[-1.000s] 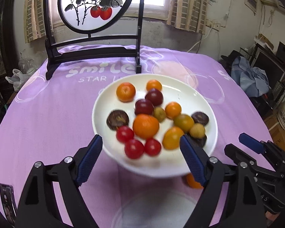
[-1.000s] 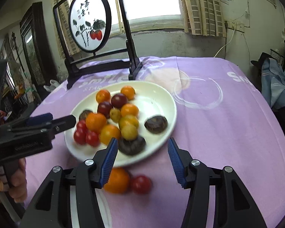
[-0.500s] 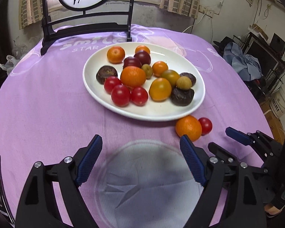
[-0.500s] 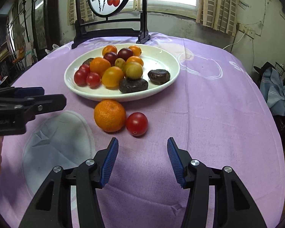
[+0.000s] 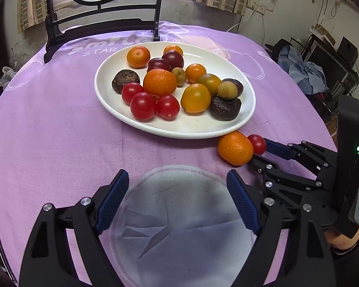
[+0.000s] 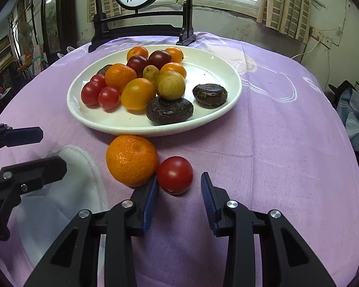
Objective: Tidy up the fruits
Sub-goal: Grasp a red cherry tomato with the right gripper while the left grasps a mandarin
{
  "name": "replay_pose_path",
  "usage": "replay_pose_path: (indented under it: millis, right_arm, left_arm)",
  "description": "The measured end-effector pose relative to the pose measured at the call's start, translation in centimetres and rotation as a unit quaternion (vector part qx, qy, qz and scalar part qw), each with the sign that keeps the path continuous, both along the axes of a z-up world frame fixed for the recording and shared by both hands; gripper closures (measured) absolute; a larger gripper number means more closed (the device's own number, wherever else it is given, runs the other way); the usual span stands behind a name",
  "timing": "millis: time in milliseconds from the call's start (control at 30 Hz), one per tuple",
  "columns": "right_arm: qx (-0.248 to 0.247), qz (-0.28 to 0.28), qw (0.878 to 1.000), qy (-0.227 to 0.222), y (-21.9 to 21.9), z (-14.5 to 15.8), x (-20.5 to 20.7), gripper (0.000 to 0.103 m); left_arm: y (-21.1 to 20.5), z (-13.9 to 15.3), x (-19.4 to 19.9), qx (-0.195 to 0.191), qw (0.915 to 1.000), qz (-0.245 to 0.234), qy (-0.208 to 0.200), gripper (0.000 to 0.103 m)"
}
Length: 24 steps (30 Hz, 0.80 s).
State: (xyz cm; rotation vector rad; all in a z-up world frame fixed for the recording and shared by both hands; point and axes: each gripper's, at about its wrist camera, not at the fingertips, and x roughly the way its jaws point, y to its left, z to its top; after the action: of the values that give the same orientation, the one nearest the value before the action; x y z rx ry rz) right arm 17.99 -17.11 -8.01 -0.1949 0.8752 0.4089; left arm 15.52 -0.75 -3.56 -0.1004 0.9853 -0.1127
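While your right gripper (image 6: 179, 192) has just been closing, its jaws stand either side of the loose cherry tomato (image 6: 174, 175) on the purple tablecloth (image 6: 275, 148), and the pads do not yet press on it: the left pad sits in the crack between the tomato and the mandarin (image 6: 131, 159), and a clear gap shows at the right pad. So nothing is held yet. These two fruits lie touching each other, just off the near rim of the white plate (image 6: 122, 125), toward the near edge of the table.

Your left gripper (image 5: 177, 202) hangs wide open and empty over the pale round patch (image 5: 179, 215) printed on the cloth, near the table's near edge, well clear of the fruit.

The step in hand looks like picking up the stray tomato, presumably to join the three cherry tomatoes (image 5: 143, 105) already grouped on the near-left part of the plate. For the next move, you will want to finish closing gently, since the skin is smooth and round and could squirt out or nudge the mandarin into a roll. Keep the left pad from dragging the mandarin, lift straight up, then carry over the rim without knocking the dark water chestnuts (image 6: 170, 110) at the plate's near side.
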Motion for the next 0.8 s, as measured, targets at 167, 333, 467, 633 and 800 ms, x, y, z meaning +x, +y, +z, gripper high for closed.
replay_pose_path:
  millis: [167,333,467,633,800]
  right_arm:
    - [-0.007,0.010,1.000,-0.006,0.2,0.2,-0.6,0.075]
    - [0.000,-0.008,1.000,-0.007,-1.8,1.3,-1.3,0.075]
    - [0.009,-0.030,0.999,-0.007,-4.3,1.7,-2.0,0.075]
    - [0.030,-0.056,0.998,-0.009,-7.6,2.1,-2.5,0.075]
    - [0.051,-0.066,0.996,-0.012,-9.1,2.5,-2.5,0.075]
  left_arm:
    - [-1.0,0.0,0.0,0.004,0.9999,-0.010,0.008,0.021]
    - [-3.0,0.2,-0.1,0.011,0.9995,-0.028,0.008,0.021]
    - [-5.0,-0.2,0.2,0.016,0.9990,-0.039,0.011,0.021]
    - [-7.0,-1.5,1.2,0.027,0.9986,-0.040,0.020,0.025]
    - [-8.2,-2.8,3.2,0.041,0.9979,-0.038,0.032,0.040]
